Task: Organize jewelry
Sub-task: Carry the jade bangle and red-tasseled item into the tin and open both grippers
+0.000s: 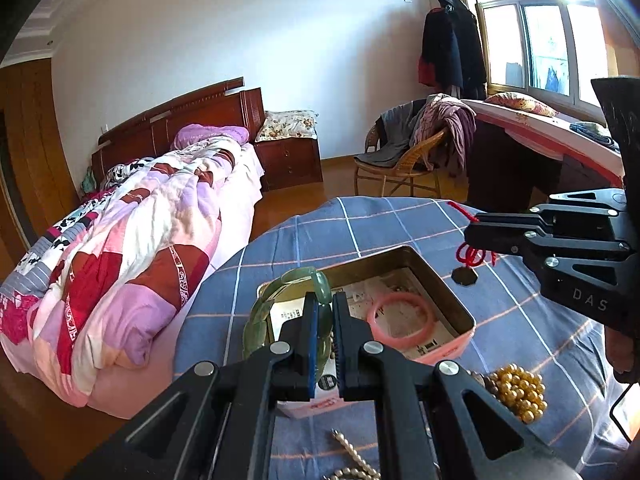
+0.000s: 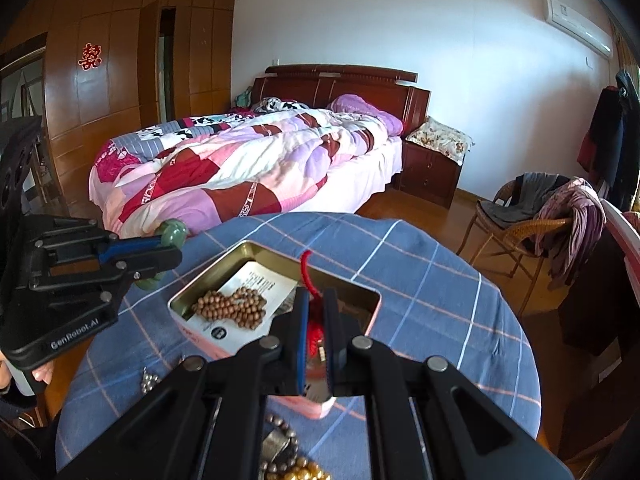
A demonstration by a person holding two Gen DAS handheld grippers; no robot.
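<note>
The left tongs [image 1: 325, 312] are pinching a green jade bangle [image 1: 280, 292], holding it upright over the near-left corner of an open tin box [image 1: 460, 312]. In the right wrist view the same bangle [image 2: 172, 234] shows at 9 o'clock, just outside the box's left rim and above the cloth.

The right tongs [image 2: 314, 312] are pressed together on a red cord charm [image 2: 307, 270], whose loop rises above the box's near edge. In the left wrist view these tongs [image 1: 476, 236] sit at 3 o'clock, with the cord's red knot [image 1: 474, 256] and a dark pendant [image 1: 464, 276] dangling above the cloth past the box's right side.

The box is pink outside and metal inside, with a printed paper lining [image 2: 256, 284]. It holds a pink bangle [image 1: 402, 316] toward its right end and a heap of brown wooden beads [image 2: 232, 306] toward its left end.

The box stands on a round surface under a blue checked cloth [image 1: 400, 224]. Bare cloth lies beyond the box toward 12 o'clock, up to the rounded far edge. At 5 o'clock in the left view lie gold beads [image 1: 520, 396]; at 6 o'clock, a string of pale pearls [image 1: 356, 458].

Beyond the edge, wooden floor separates the surface from a bed [image 2: 248, 164] at 10 o'clock and a wicker chair [image 1: 404, 160] at 1 o'clock.
</note>
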